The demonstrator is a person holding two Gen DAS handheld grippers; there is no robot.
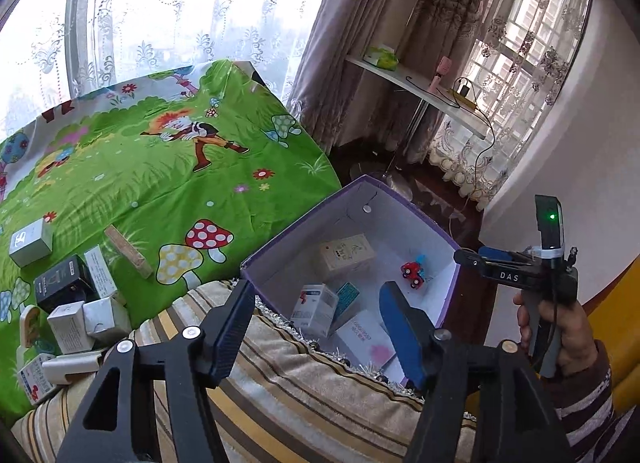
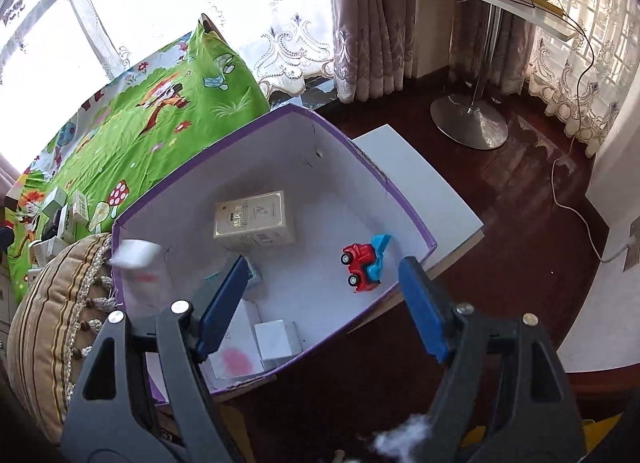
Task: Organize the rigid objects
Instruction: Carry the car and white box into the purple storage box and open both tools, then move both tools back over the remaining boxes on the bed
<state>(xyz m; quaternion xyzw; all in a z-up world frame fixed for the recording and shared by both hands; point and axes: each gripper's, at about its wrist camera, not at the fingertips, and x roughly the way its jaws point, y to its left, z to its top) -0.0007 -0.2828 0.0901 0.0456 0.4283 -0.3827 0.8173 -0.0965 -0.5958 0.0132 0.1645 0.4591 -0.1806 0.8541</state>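
Note:
A purple box (image 1: 310, 210) with white inner walls (image 2: 340, 167) stands open beside the bed. It holds a red and blue toy car (image 2: 362, 268), a beige carton (image 2: 254, 221), a white and blue carton (image 1: 314, 305) and a pink-marked flat pack (image 2: 236, 359). My left gripper (image 1: 320, 329) hangs open over the box's near corner with nothing between its pads. My right gripper (image 2: 324, 297) is open above the box's inside, empty. It also shows in the left wrist view as right gripper (image 1: 470, 257), held by a hand (image 1: 560, 323). A blurred white object (image 2: 136, 253) sits at the box's left rim.
Several small cartons (image 1: 72, 303) and a wooden block (image 1: 128, 251) lie on the green cartoon sheet (image 1: 160, 183). A striped cushion (image 1: 280, 383) presses against the box. The box rests on a white board (image 2: 420, 183) over dark floor. A round-based side table (image 2: 468, 119) stands beyond.

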